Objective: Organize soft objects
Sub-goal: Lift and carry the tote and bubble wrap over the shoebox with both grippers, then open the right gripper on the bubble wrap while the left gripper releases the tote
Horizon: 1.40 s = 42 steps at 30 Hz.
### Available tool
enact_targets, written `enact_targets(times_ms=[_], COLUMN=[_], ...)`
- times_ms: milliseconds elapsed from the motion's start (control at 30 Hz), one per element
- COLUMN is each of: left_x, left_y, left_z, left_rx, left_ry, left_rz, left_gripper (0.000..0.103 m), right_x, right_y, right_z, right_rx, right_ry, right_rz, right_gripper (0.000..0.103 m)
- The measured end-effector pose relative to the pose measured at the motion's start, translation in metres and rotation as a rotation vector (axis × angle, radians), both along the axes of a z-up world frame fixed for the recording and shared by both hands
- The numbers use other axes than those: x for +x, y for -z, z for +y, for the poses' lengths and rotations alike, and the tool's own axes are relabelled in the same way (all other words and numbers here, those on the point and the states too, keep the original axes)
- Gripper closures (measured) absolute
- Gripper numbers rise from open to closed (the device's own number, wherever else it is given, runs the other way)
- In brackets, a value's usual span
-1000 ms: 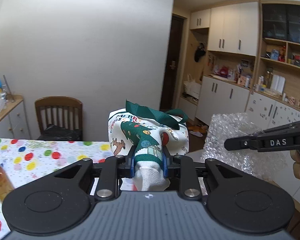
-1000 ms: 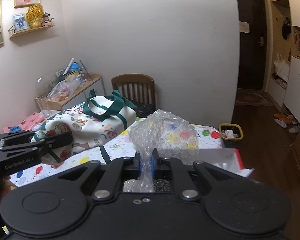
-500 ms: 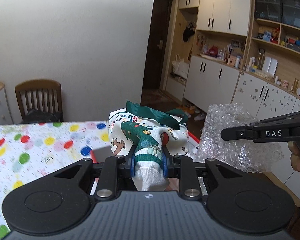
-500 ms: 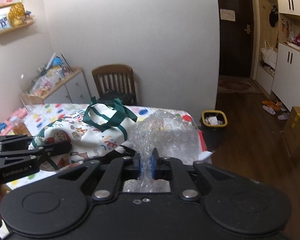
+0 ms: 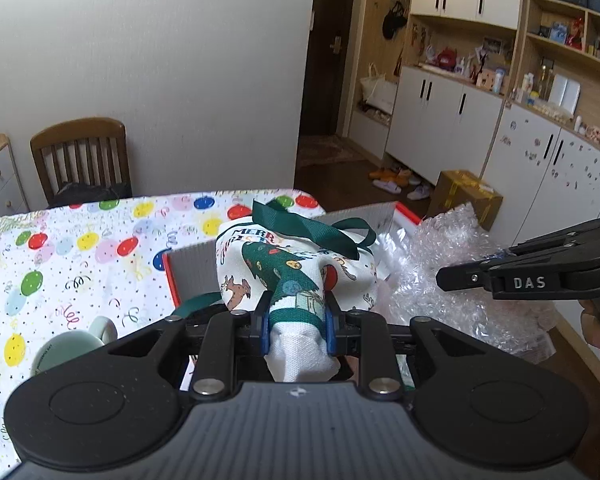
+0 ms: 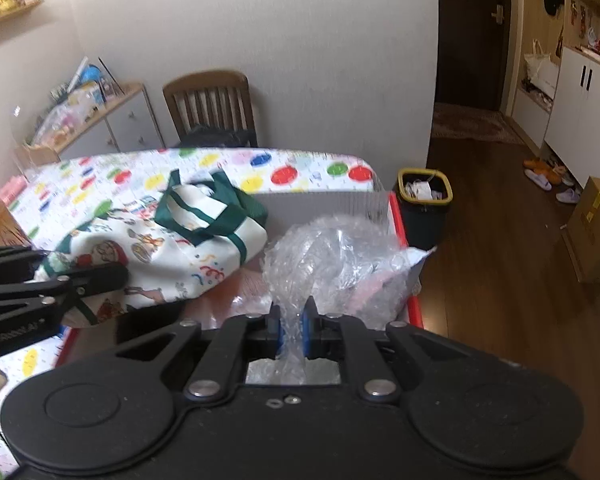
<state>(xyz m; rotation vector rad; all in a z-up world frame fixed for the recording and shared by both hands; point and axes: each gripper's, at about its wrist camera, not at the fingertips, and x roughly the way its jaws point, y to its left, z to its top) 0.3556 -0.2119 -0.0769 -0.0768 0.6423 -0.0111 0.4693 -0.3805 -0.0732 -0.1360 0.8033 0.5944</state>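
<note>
Left gripper (image 5: 296,322) clamps the Christmas tote bag (image 5: 296,272), right gripper (image 6: 292,330) clamps bubble wrap (image 6: 332,256)

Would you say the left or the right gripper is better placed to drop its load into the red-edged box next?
Left, probably: the left gripper holds the tote over the box interior, while the right gripper's bubble wrap hangs at the box's edge.

Wooden chair (image 5: 82,156) against wall, behind table w/ balloon-print cloth (image 5: 72,248). Pale green mug (image 5: 74,350) on cloth, near edge. Yellow-rimmed bin (image 6: 424,196) on floor by table end. Cardboard box (image 5: 466,196) near white cabinets (image 5: 440,120); slippers (image 5: 396,182) beside.
</note>
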Motion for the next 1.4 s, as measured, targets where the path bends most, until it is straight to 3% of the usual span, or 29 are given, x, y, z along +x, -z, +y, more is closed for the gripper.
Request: enact_targets(times_ms=[433, 700, 800, 867, 900, 933, 967, 1067, 1333, 1400], left_x=[0.019, 0.023, 0.019, 0.018, 0.016, 0.015, 0.013, 0.009, -0.005, -0.010], left_y=[0.028, 0.030, 0.027, 0.026, 0.024, 0.023, 0.020, 0.013, -0.007, -0.012], left_z=[-0.002, 0.005, 0.004, 0.004, 0.004, 0.004, 0.005, 0.004, 0.001, 0.000], left_rx=[-0.016, -0.031, -0.031, -0.039, -0.040, -0.043, -0.045, -0.055, -0.062, -0.062], left_ry=[0.016, 0.018, 0.017, 0.018, 0.017, 0.017, 0.014, 0.022, 0.032, 0.033], left_rz=[0.117, 0.169, 0.171, 0.172, 0.169, 0.161, 0.147, 0.117, 0.062, 0.047], left_gripper=[0.080, 0.078, 0.074, 0.064, 0.057, 0.039, 0.031, 0.031, 0.031, 0.031], right_x=[0.011, 0.005, 0.005, 0.003, 0.002, 0.002, 0.002, -0.001, -0.014, -0.019], right_y=[0.031, 0.020, 0.014, 0.011, 0.009, 0.008, 0.007, 0.003, -0.014, -0.020], right_z=[0.009, 0.009, 0.007, 0.005, 0.003, 0.002, 0.002, -0.002, -0.011, -0.015], right_rx=[-0.043, -0.067, -0.072, -0.072, -0.073, -0.072, -0.072, -0.070, -0.048, -0.029], right_ry=[-0.023, -0.050, -0.054, -0.054, -0.051, -0.050, -0.047, -0.041, -0.042, -0.042], right_rz=[0.055, 0.032, 0.029, 0.022, 0.017, 0.013, 0.011, -0.002, -0.053, -0.066], right_gripper=[0.095, 0.094, 0.093, 0.091, 0.089, 0.086, 0.085, 0.079, 0.045, 0.041])
